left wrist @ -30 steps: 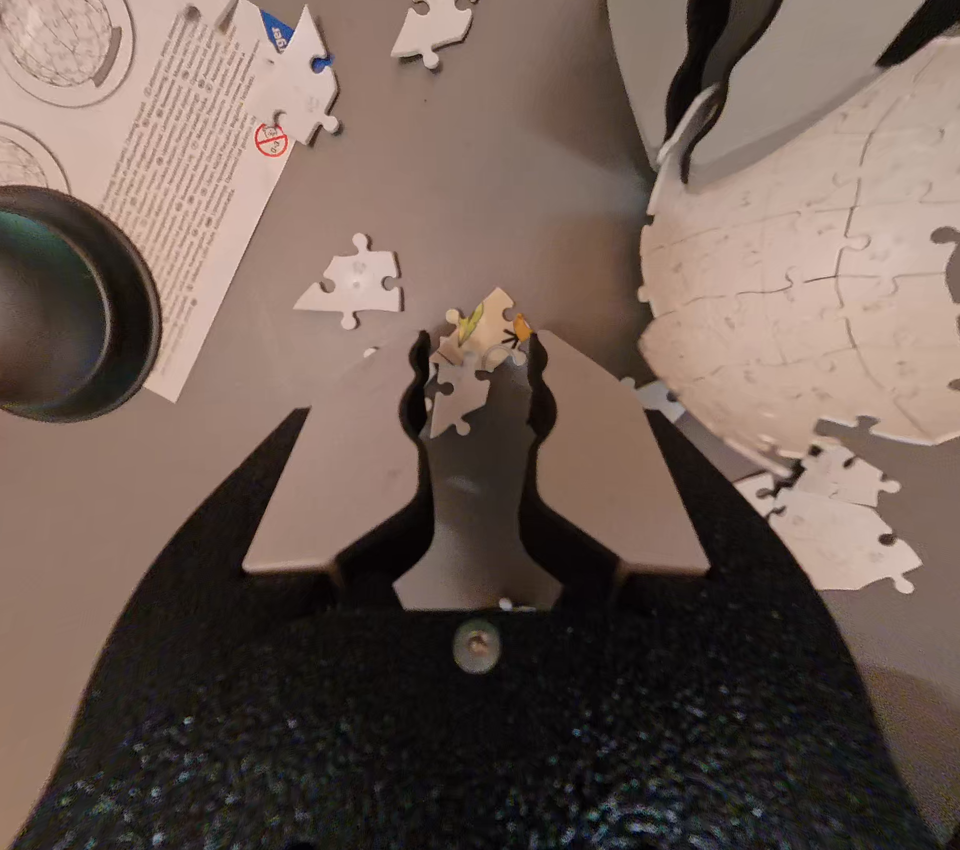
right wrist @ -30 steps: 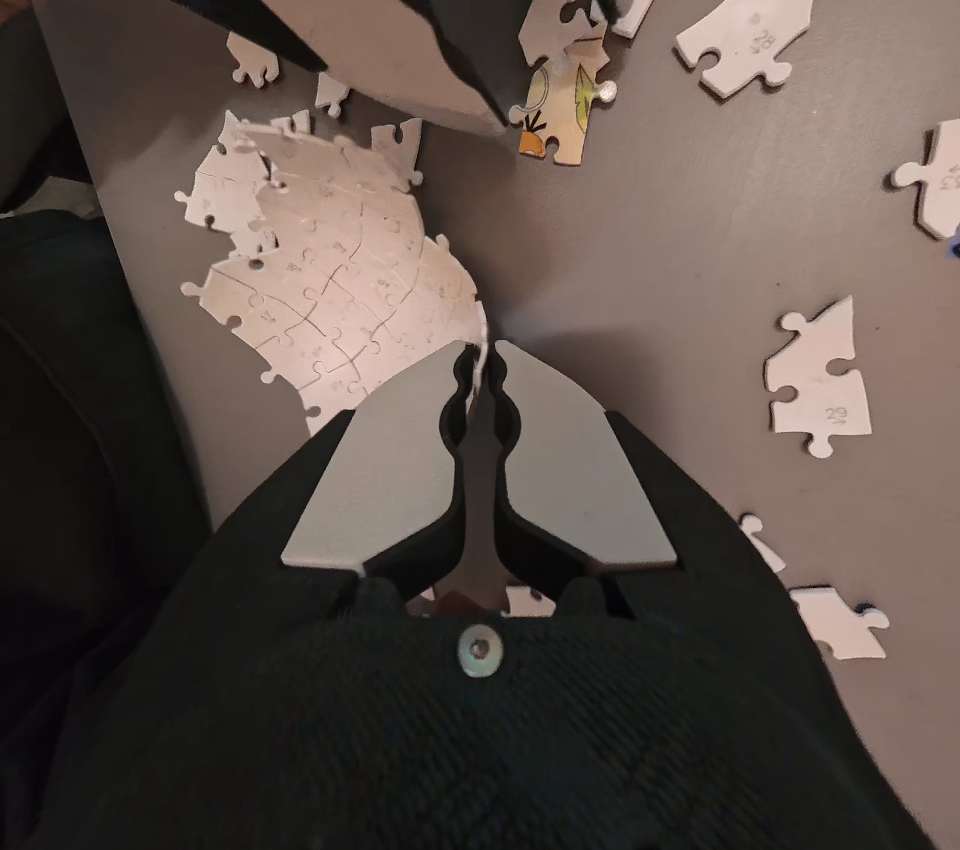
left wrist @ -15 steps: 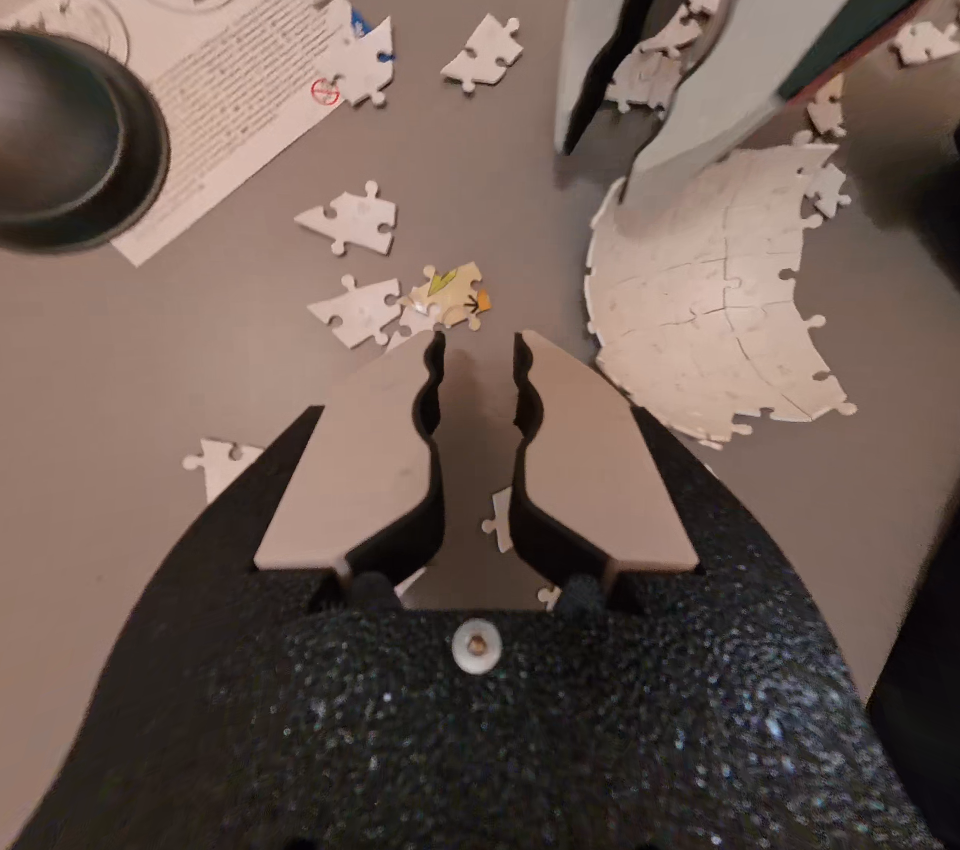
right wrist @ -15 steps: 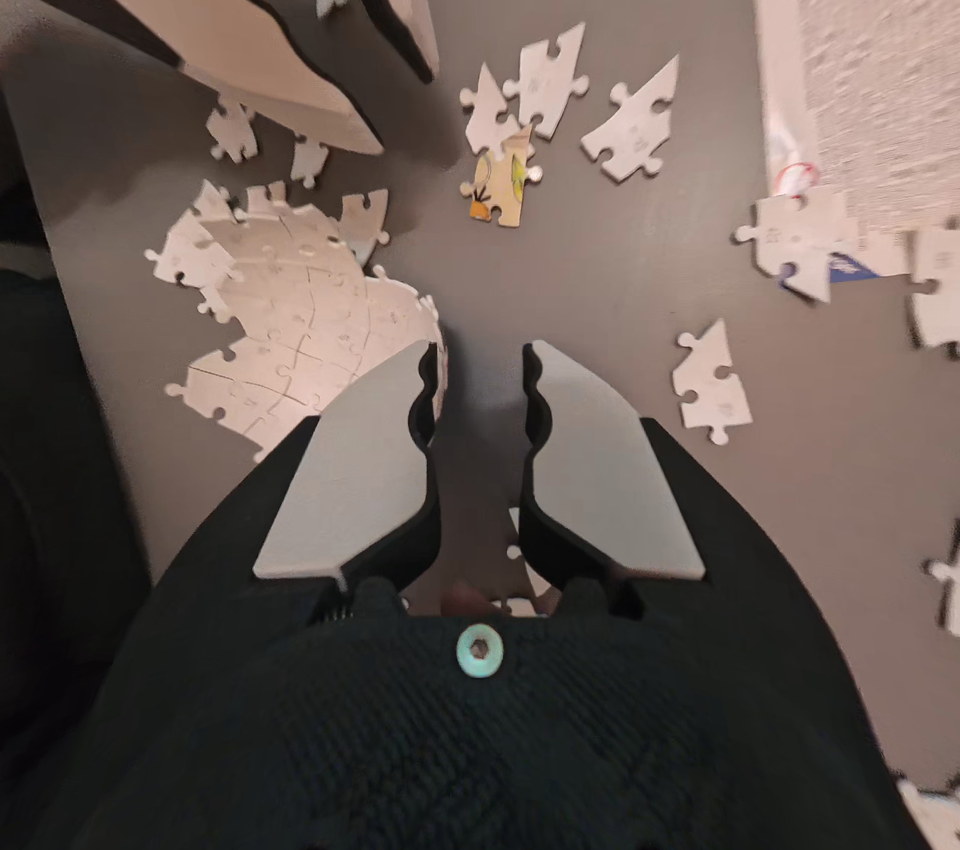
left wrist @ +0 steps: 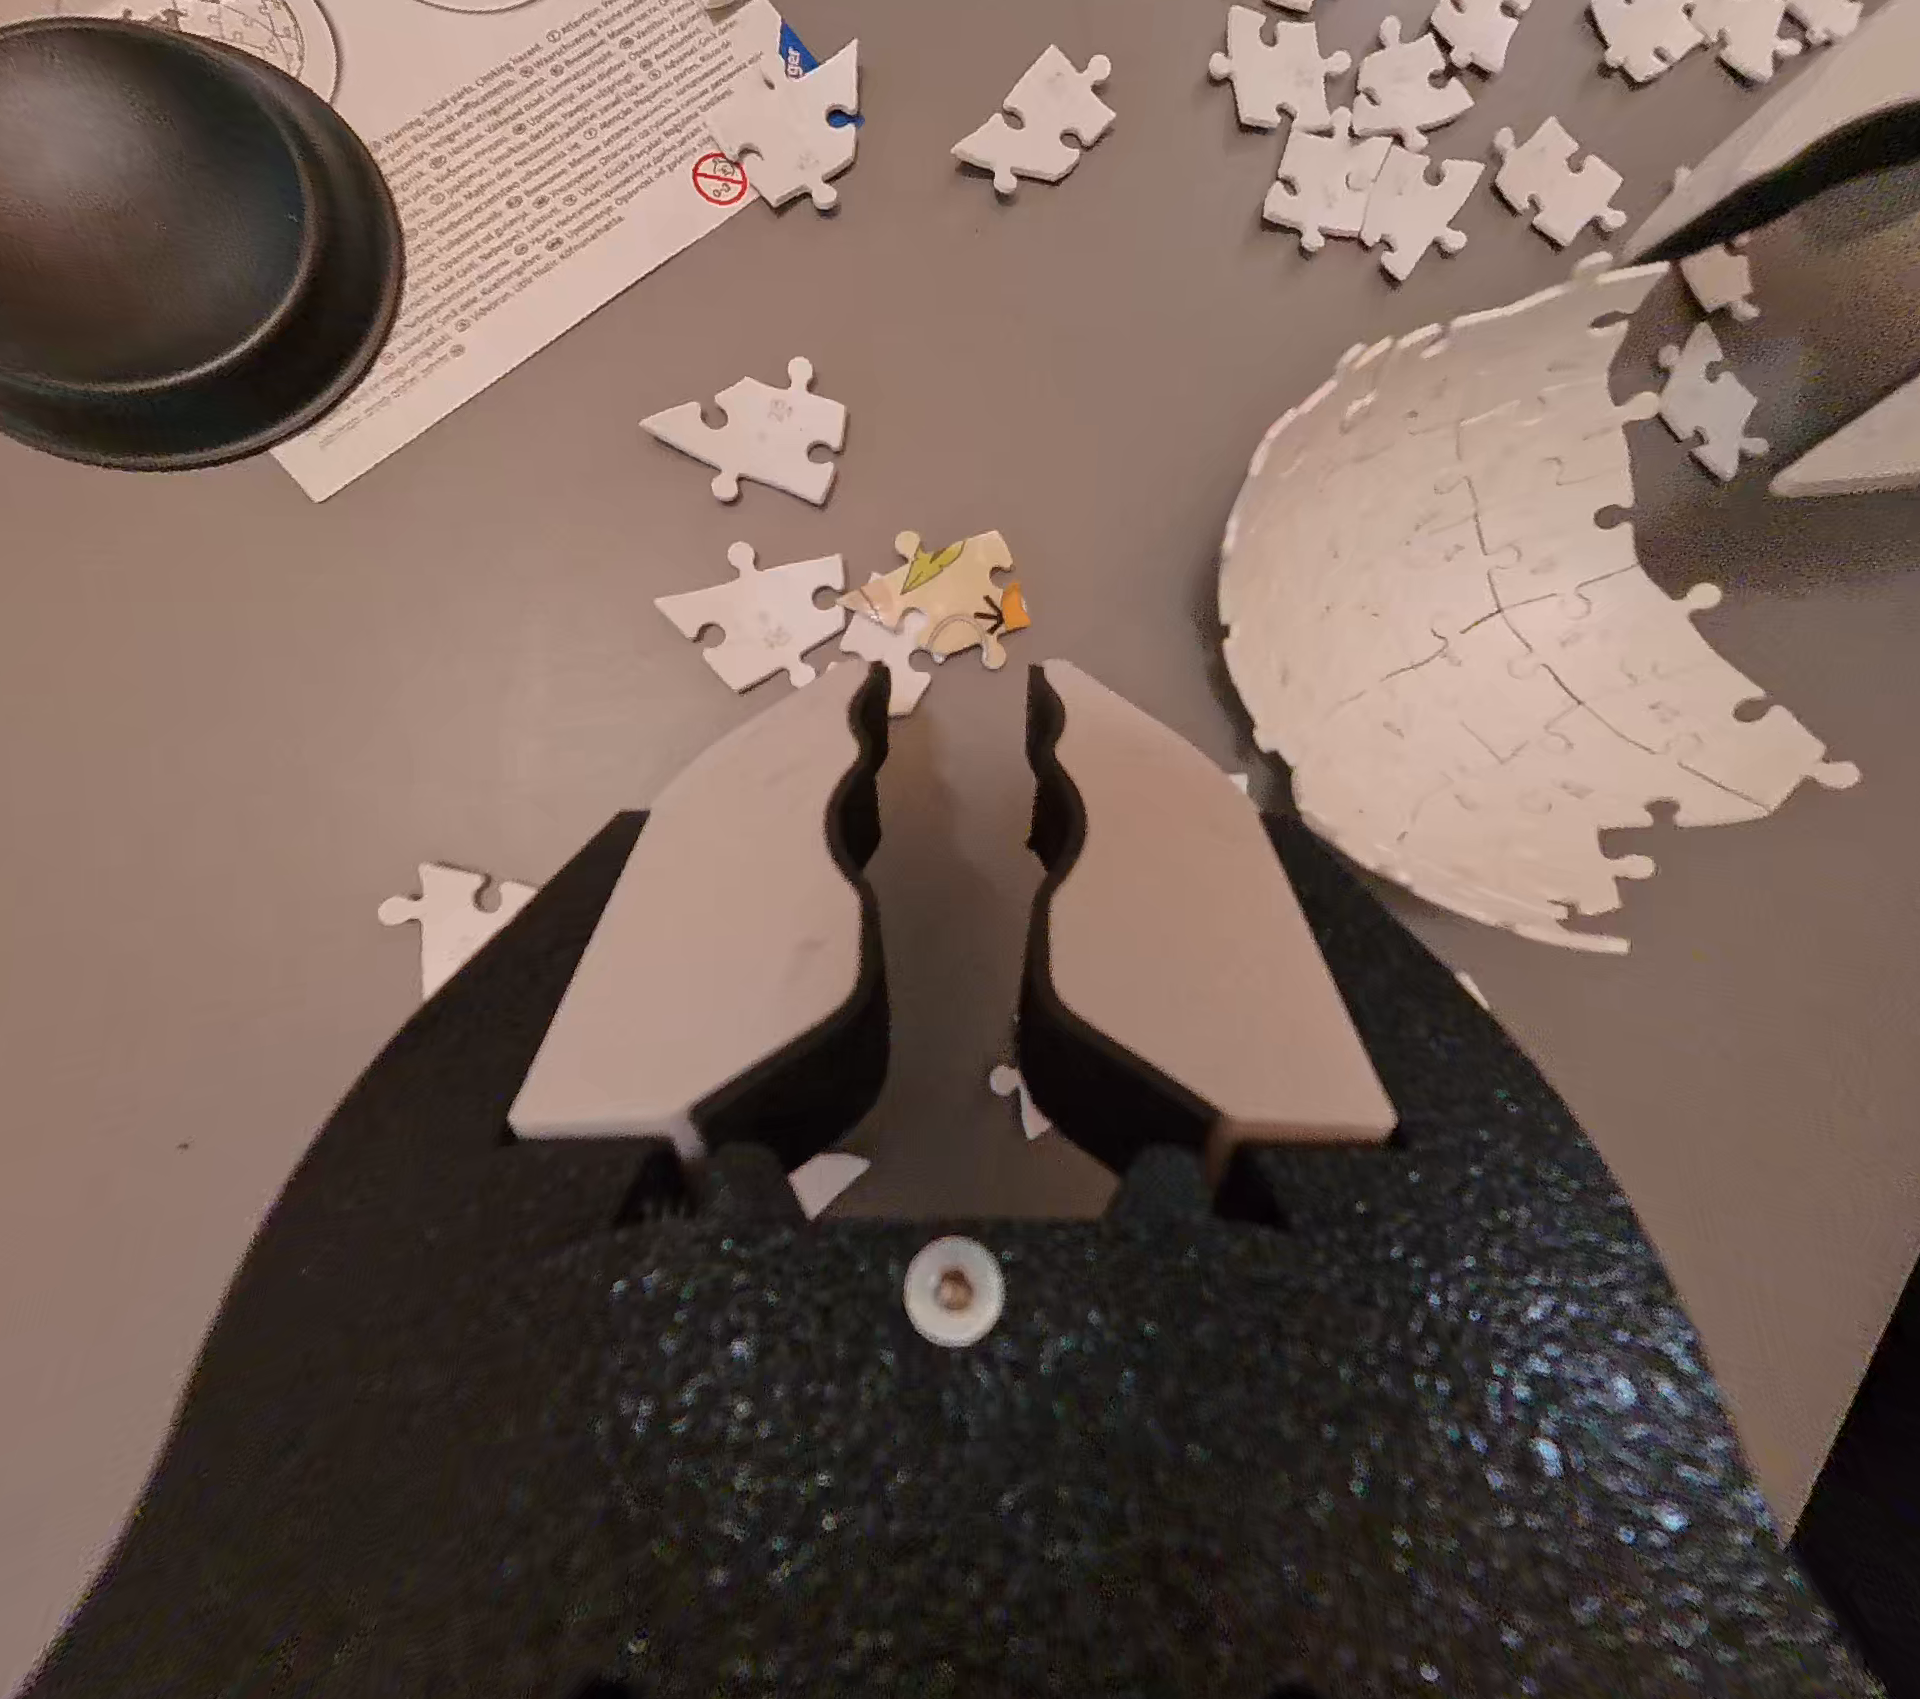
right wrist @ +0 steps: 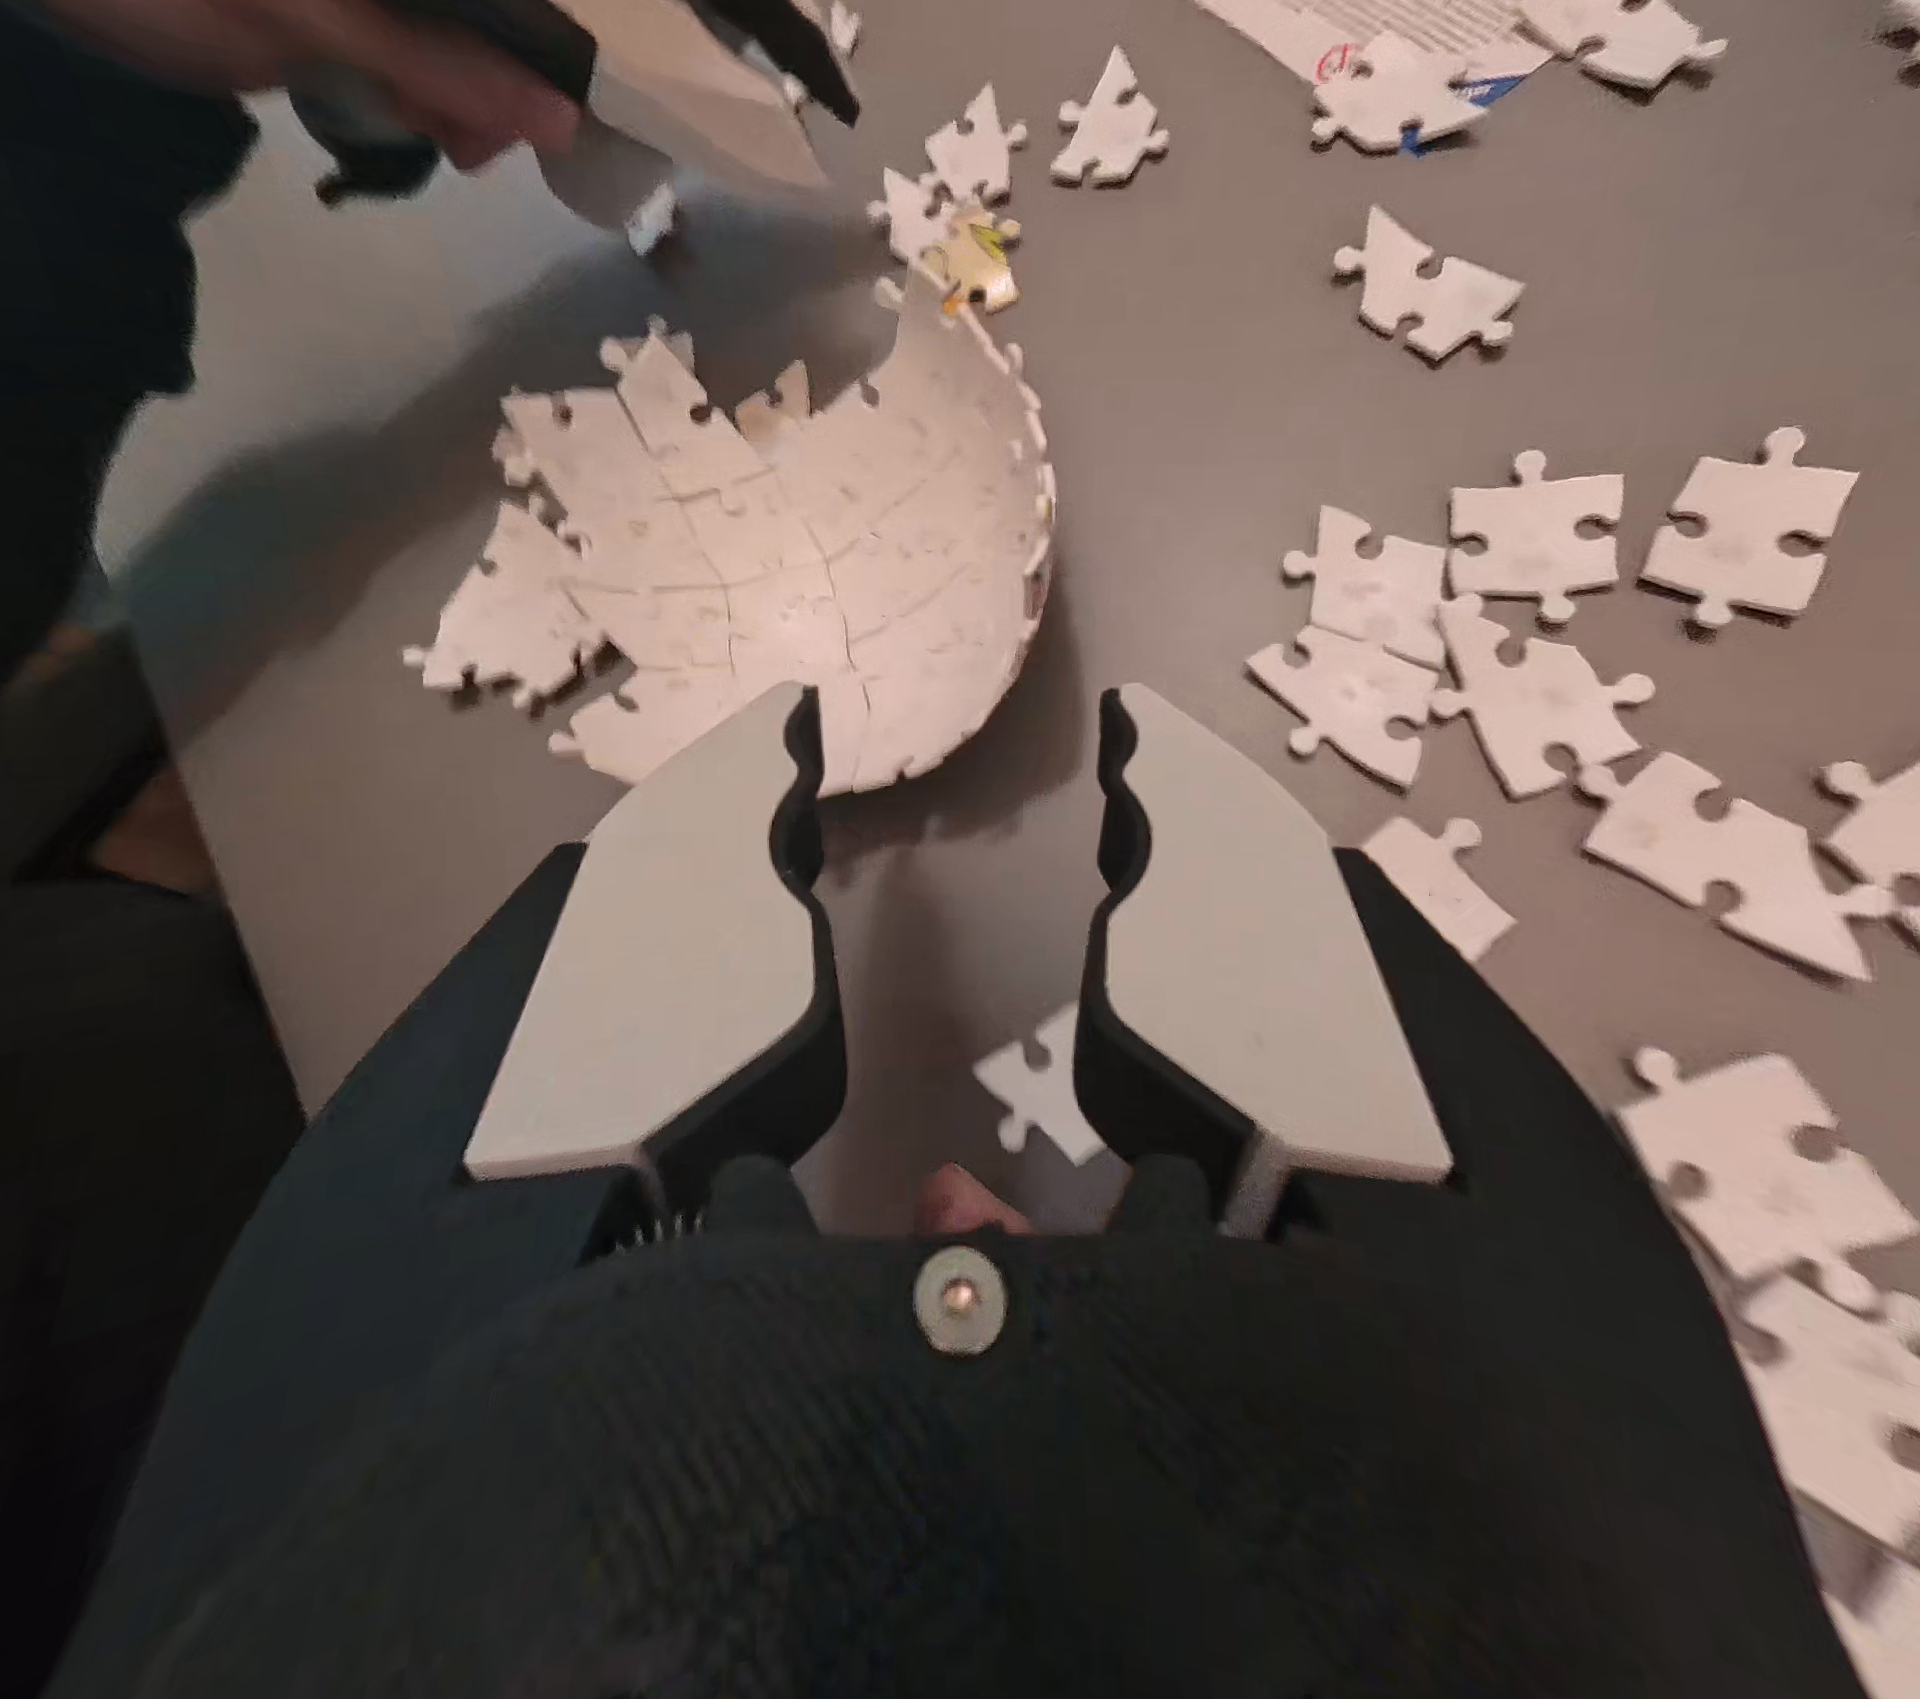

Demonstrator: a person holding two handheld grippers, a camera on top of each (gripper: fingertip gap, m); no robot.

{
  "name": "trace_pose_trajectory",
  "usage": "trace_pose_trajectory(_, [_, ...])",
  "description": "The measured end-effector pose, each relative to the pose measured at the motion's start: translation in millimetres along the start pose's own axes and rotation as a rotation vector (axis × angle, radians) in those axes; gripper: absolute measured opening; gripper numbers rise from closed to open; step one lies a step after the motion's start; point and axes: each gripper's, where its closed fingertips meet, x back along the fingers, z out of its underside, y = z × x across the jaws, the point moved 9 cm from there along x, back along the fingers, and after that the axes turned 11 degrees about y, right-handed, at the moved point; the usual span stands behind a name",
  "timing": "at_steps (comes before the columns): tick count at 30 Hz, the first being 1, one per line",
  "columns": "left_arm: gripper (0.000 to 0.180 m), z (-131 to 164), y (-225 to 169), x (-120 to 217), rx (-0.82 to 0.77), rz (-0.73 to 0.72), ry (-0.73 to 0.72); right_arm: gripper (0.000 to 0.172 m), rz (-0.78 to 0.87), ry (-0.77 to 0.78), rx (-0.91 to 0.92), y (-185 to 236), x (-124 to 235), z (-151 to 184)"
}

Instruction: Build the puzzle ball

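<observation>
My left gripper [left wrist: 956, 678] is open and empty above the grey table [left wrist: 520, 714]. Just beyond its tips lies a coloured puzzle piece [left wrist: 951, 600], touching two white pieces [left wrist: 758, 626]. A white, curved shell of joined puzzle pieces [left wrist: 1507, 610] rests on the table to its right. My right gripper [right wrist: 956, 704] is open and empty, with the near rim of the shell [right wrist: 790, 548] just past its left fingertip. The right wrist view shows the left gripper [right wrist: 831, 143] at upper left, above the coloured piece [right wrist: 977, 262].
A black round stand [left wrist: 177, 236] sits on a printed sheet [left wrist: 540, 143] at the far left. Several loose white pieces [left wrist: 1382, 91] lie at the back right and to the right of my right gripper [right wrist: 1538, 662]. A person's hand [right wrist: 312, 18] holds the left gripper.
The left gripper had the pieces at its fingertips; it has pulled back and they lie on the table. The right gripper was nearly shut at the shell's rim; it has opened and backed off.
</observation>
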Motion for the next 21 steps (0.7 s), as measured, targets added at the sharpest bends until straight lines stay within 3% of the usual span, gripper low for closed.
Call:
trace_pose_trajectory(10, [0.023, 12, -5, 8, -0.012, -0.075, -0.073, 0.053, 0.151, -0.181, 0.048, -13, -12, -9])
trace_pose_trajectory(12, [0.024, 14, -5, 9, -0.024, -0.080, -0.077, 0.061, 0.059, -0.085, 0.024, -13, -17, -6])
trace_pose_trajectory(15, [0.026, 12, -3, 9, -0.032, -0.088, -0.068, 0.057, -0.036, 0.031, -0.036, -14, -27, -3])
trace_pose_trajectory(21, [0.029, 1, 6, 6, -0.084, -0.097, 0.005, 0.026, -0.113, 0.112, -0.042, -10, -38, -7])
